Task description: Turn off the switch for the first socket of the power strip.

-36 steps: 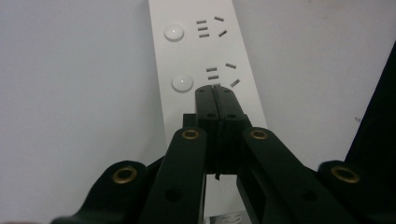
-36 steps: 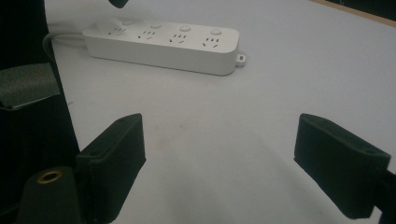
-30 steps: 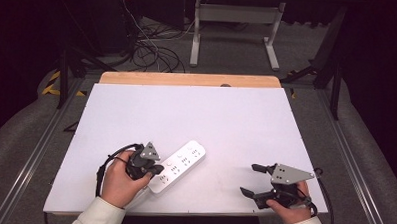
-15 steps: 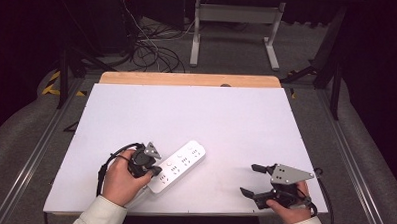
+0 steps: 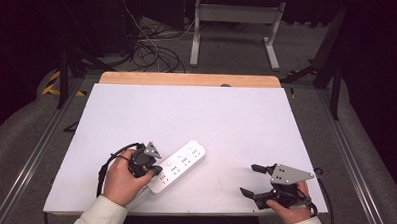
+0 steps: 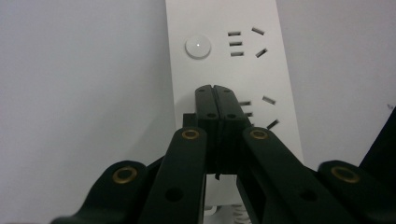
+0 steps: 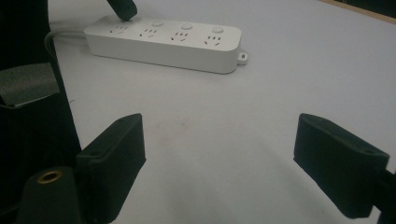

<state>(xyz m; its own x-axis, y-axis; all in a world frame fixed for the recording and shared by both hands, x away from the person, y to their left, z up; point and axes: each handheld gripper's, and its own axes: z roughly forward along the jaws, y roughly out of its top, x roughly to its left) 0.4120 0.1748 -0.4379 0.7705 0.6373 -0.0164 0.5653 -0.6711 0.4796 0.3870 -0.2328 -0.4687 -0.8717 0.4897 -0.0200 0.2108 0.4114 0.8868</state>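
High view: left gripper (image 5: 153,169) on power strip (image 5: 179,165).

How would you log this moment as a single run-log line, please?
left gripper: shut, tips pressing on power strip near its cable end | right gripper: open, idle, apart

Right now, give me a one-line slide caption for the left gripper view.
Left gripper, jaws shut, tips poised over a white power strip beside its round button.
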